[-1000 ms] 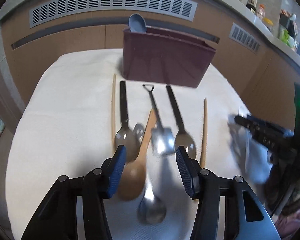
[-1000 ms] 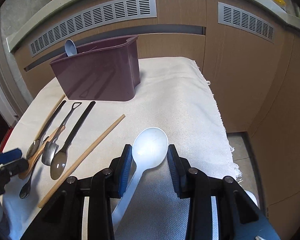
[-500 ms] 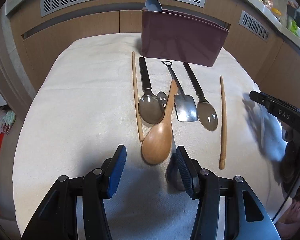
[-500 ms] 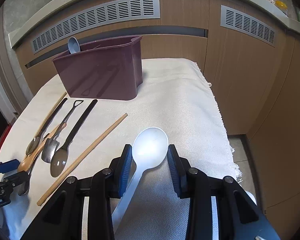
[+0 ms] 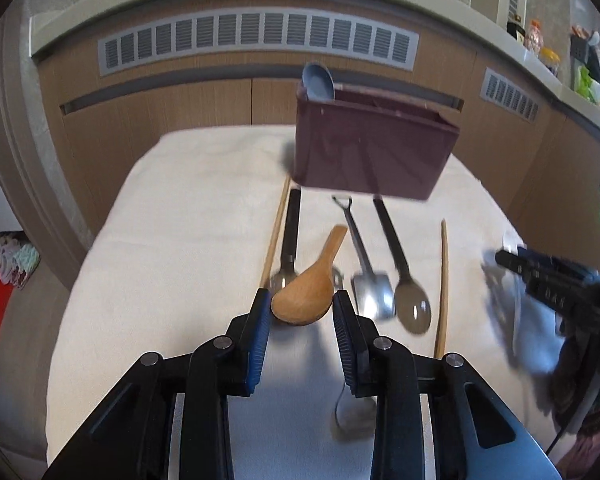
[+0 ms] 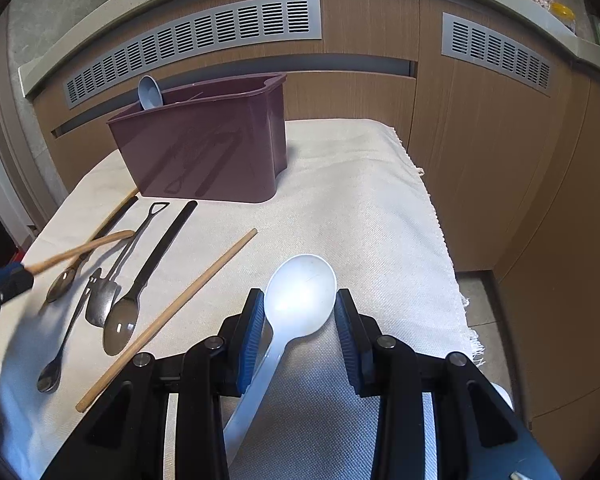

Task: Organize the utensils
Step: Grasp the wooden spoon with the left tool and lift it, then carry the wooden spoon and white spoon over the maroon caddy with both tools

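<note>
Wooden tan rice spoon (image 5: 304, 294) pinched by its bowl as my left gripper (image 5: 300, 312) jaws close; round edge could slip. Right gripper (image 6: 300, 316) pinches white plastic spoon (image 6: 300, 294).

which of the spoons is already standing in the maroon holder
Only the grey-blue plastic spoon: its bowl pokes up from the maroon plastic utensil holder's far corner. The metal spoons lie on the cloth; the wooden and white ones sit in the grippers.

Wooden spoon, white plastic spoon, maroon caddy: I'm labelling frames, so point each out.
wooden spoon (image 5: 302, 297), left wrist view, on its bowl.
white plastic spoon (image 6: 300, 296), right wrist view, on its bowl.
maroon caddy (image 6: 204, 152), right wrist view, on its front wall.
</note>
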Motion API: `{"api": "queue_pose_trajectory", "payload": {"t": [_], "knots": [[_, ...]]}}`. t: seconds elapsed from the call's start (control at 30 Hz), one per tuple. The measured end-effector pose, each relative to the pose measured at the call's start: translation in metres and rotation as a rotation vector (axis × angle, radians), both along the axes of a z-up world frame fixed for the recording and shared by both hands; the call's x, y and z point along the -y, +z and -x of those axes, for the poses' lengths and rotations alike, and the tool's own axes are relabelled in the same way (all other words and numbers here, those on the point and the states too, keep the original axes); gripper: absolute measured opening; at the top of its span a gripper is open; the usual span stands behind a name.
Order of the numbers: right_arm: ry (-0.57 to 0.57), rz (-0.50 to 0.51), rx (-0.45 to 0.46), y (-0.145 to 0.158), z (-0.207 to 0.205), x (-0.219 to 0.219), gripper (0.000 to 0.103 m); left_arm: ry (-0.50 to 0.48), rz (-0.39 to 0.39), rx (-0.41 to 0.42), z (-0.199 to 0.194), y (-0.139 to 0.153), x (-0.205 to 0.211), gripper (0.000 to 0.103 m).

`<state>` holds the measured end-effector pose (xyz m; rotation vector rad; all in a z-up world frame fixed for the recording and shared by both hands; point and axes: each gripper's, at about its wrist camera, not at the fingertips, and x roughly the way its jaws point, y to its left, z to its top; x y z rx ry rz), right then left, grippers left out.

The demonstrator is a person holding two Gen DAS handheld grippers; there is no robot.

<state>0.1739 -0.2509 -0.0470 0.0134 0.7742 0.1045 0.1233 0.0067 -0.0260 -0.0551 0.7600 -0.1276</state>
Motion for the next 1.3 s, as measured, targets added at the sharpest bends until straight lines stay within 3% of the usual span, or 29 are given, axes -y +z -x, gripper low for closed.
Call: {"api": "queue_pose_trajectory", "payload": {"t": [0.13,0.33,1.03,1.13,1.3], "knots": [[0.010,-0.051,-0.014,0.009,0.001,0.002,0.034,0.010,0.018,0.076,-0.018,0.018,0.003,0.032],[0.037,-0.041,0.031,0.031,0.009,-0.006,0.034,0.012,0.060,0.152,-0.030,0.039,0.001,0.031],[0.064,0.035,0.193,0.093,0.029,-0.026,0.034,0.016,0.084,0.239,-0.007,0.075,-0.005,0.031],[0.065,0.062,0.245,0.111,0.028,-0.028,0.034,0.000,0.088,0.258,-0.007,0.087,-0.003,0.031],[0.067,0.111,0.391,0.163,0.015,-0.034,0.034,-0.034,0.049,0.362,-0.013,0.131,0.008,0.031]]}}
